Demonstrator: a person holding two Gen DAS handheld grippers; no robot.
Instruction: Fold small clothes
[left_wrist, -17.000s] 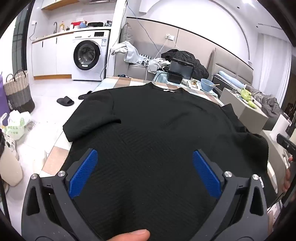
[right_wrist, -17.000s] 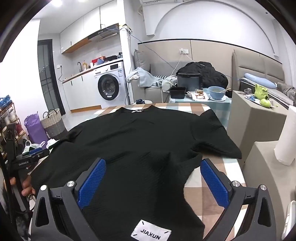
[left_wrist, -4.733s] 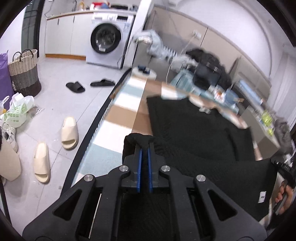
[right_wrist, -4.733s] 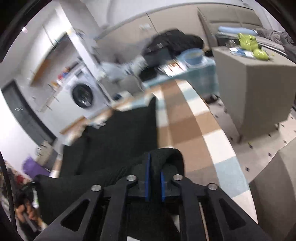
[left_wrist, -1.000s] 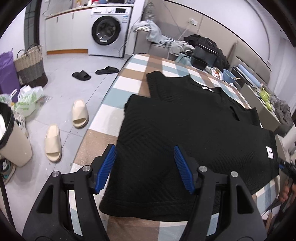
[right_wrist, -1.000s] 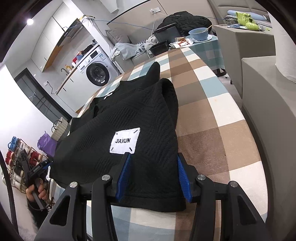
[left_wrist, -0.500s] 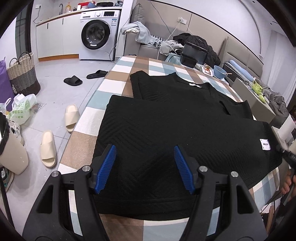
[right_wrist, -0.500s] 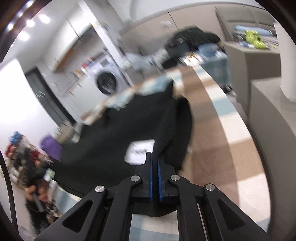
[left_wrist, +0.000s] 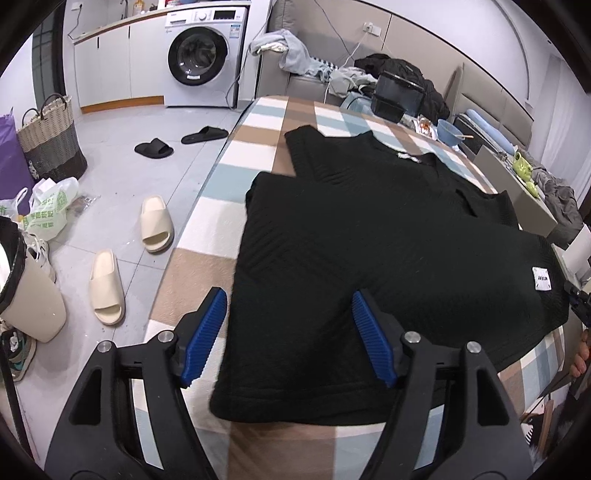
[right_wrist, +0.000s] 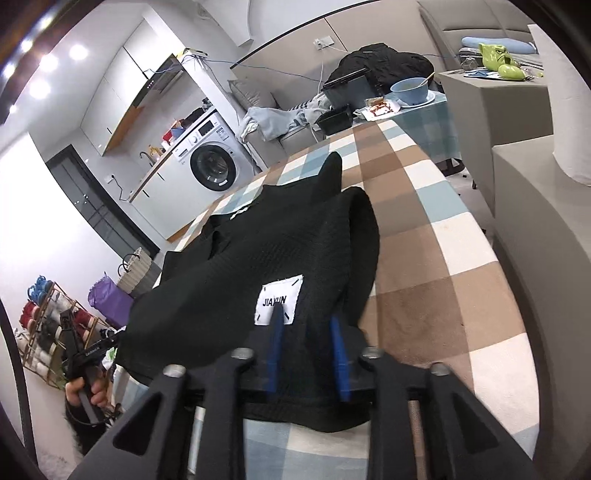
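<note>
The black knit T-shirt (left_wrist: 388, 258) lies folded on the checked table, its hem half doubled over the chest; collar toward 12 o'clock in the left wrist view; a white "JIAXUN" label (right_wrist: 279, 304) faces up at 3 o'clock; one sleeve pokes out at 11 o'clock.

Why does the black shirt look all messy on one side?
The black textured knit shirt is folded on the checked tablecloth, but its right edge is humped and rumpled instead of flat. The right gripper sits there with jaws just reopening, cloth between them. The left side lies smooth.
</note>
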